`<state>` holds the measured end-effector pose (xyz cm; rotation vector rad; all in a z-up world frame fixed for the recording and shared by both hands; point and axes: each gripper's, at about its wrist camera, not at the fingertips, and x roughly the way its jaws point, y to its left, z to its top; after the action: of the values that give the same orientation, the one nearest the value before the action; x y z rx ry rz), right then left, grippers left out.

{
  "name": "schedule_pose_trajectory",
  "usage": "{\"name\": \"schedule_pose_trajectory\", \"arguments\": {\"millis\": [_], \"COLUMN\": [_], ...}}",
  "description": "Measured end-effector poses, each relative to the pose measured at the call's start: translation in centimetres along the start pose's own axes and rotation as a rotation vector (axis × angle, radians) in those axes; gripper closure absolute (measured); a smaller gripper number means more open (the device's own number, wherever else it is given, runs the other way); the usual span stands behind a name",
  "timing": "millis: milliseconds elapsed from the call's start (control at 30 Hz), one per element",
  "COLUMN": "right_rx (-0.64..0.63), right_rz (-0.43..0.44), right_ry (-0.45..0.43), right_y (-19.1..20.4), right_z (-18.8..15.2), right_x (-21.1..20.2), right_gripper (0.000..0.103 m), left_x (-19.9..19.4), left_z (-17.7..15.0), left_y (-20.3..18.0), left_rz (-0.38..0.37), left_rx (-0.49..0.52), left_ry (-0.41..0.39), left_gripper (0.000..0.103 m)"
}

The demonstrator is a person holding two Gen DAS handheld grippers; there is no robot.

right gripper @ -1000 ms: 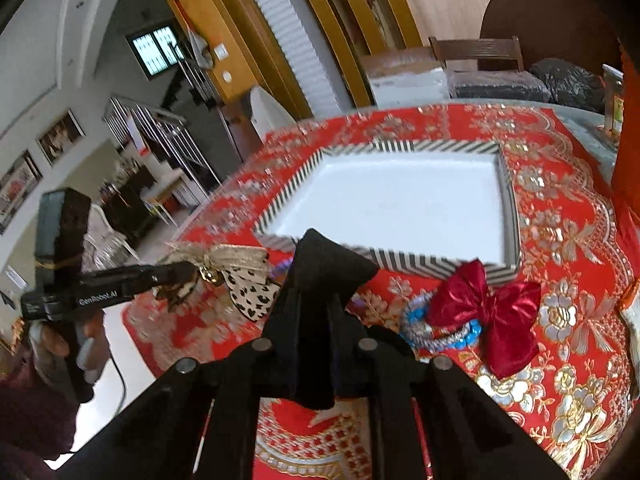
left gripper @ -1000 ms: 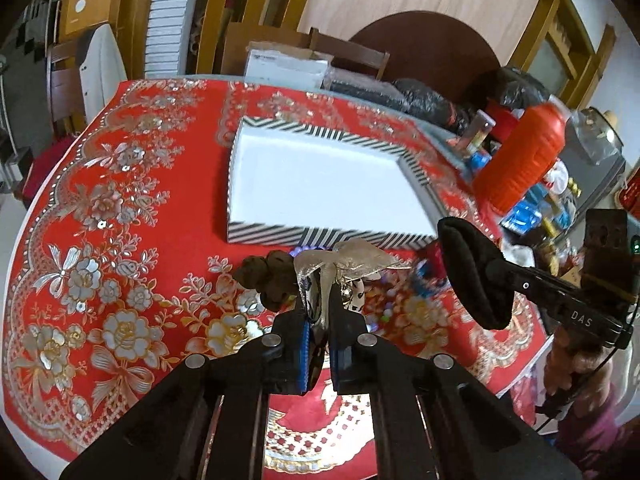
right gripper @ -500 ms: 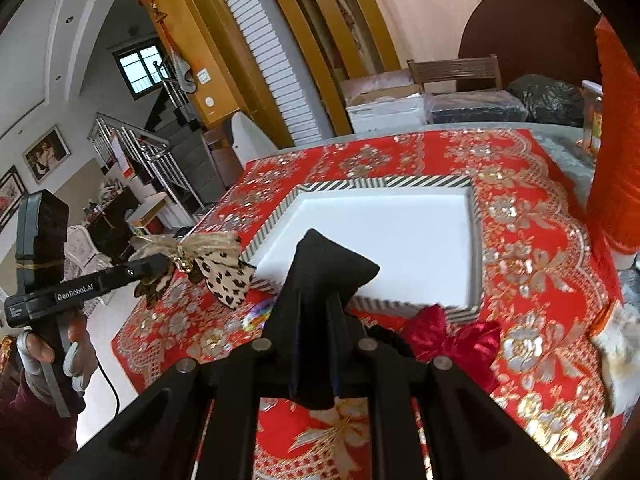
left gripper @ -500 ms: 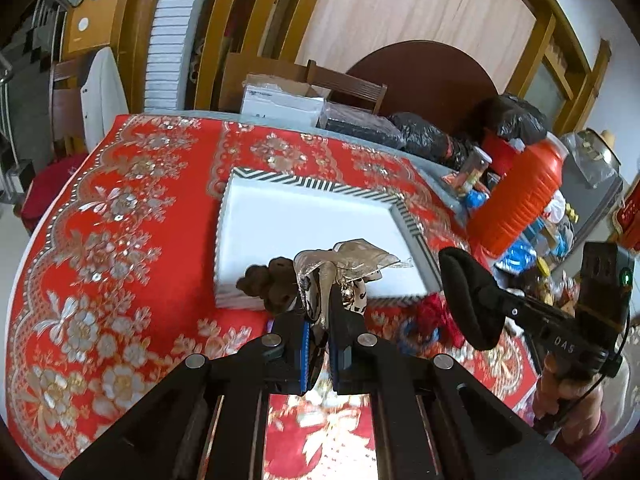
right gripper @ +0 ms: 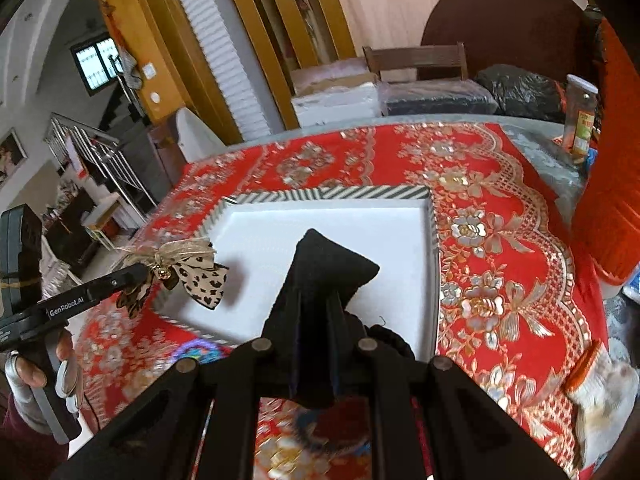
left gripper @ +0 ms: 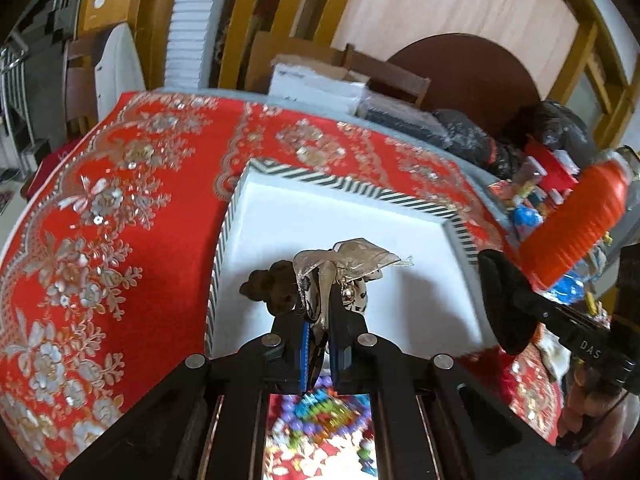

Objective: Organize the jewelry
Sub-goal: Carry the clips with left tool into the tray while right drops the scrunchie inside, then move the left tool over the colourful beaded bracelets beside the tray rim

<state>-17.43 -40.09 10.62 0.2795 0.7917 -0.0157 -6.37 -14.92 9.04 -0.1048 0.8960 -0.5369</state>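
A white tray (left gripper: 344, 189) with a black-and-white striped rim lies on the red flowered tablecloth (left gripper: 120, 216). My left gripper (left gripper: 320, 308) is shut on a leopard-print bow with gold ribbon (left gripper: 352, 260) and holds it above the tray's near left part. In the right wrist view that bow (right gripper: 202, 276) hangs from the left gripper (right gripper: 138, 274) over the tray's (right gripper: 360, 194) left rim. My right gripper (right gripper: 316, 312) is shut on a black fabric piece (right gripper: 332, 268) above the tray's near side. From the left wrist view the black piece (left gripper: 504, 300) sits at the tray's right edge.
A tall orange bottle (left gripper: 576, 224) and cluttered packets stand at the table's right. Colourful bead bracelets (left gripper: 320, 404) lie on the cloth just before the tray. Boxes (left gripper: 316, 84) and black bags line the far edge. A jar (right gripper: 580, 114) stands at the far right.
Both grippers have moved forward from the cloth in front of the tray to above its white floor, carrying the bow and the black piece. Both grips are unchanged.
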Motion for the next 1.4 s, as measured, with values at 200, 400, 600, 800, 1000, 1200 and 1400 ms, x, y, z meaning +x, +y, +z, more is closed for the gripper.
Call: {"name": "schedule_pose_trajectory", "arguments": {"millis": [200,400,600,800,1000,1200,1400], "right_rx": [-0.02,-0.008,-0.018,-0.021,0.009,0.001,-0.007], "right_rz": [-0.065,-0.068,-0.075,-0.072,-0.047,-0.076,-0.124], "right_ry": [0.078,0.14,0.191,0.131,0.087,0.045,0.015], "right_y": [-1.0,-2.0,-2.0,-1.3,-0.3,1.3,2.0], "right_z": [0.1,-0.6,-0.9,-0.5,-0.7,-2.4,-4.4], "right_x": [4.7,7.8,9.0,6.3,2.9,-0.3,-2.8], "right_gripper": [0.092,0.092,0.071,0.061,0.046,0.042,0.035], "left_x": [3.3,4.7,5.9,3.7,0.7,-1.7,-3.8], "left_z": [-0.4,-1.1,-1.2,-1.2,-1.6,-2.7,-4.2], "left_y": [0.9,0.6,0.6,-0.1,-1.6,-3.0,-4.5], "left_rz": [0.054,0.103,0.076,0.094,0.12,0.149,0.152], "left_rx": [-0.012,0.012,0.011,0.033,0.076,0.105,0.125], "left_ry": [0.037,0.025,0.038,-0.017,-0.076,-0.106,-0.13], "left_gripper": [0.102,0.102,0.082,0.081,0.081,0.081,0.081]}}
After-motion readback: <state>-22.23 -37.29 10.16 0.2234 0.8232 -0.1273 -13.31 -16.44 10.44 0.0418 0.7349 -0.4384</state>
